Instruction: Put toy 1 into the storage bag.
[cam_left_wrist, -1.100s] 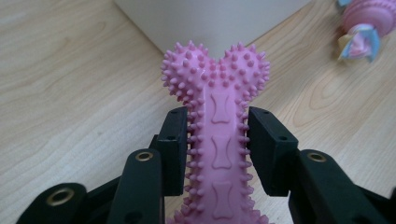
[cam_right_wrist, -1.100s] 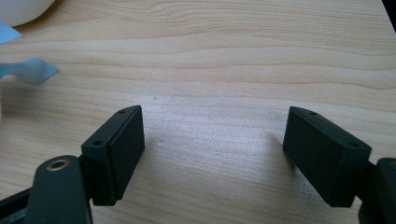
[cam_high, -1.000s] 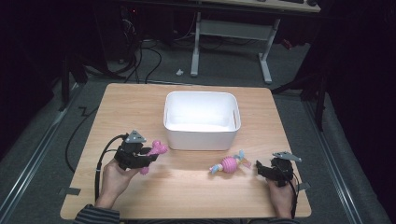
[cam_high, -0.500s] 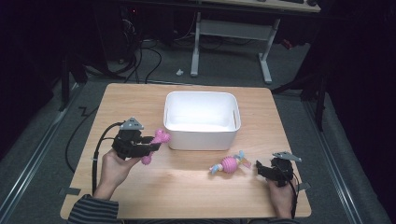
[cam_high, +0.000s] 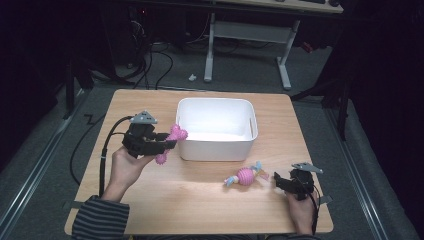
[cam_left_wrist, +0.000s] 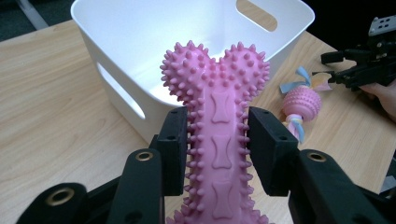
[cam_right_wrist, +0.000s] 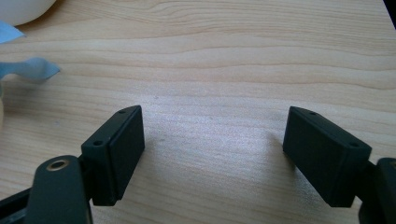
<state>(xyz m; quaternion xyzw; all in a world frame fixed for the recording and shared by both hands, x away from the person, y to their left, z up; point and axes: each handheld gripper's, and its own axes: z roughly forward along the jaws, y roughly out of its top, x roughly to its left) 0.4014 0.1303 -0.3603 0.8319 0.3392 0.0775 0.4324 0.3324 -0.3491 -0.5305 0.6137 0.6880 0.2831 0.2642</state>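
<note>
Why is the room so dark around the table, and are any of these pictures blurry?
High view: light falls on the table alone, so the floor and desk behind sink into black; the white bin glares inside. Left gripper view: the pink bone is sharp, the ball toy slightly soft. Right gripper view: wood grain crisp, soft shadows beside the jaws.

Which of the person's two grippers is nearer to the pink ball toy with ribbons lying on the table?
Right. The right gripper sits open just beside the ball toy, apart from it. The left gripper is across the table by the white bin, shut on the pink spiky bone.
</note>
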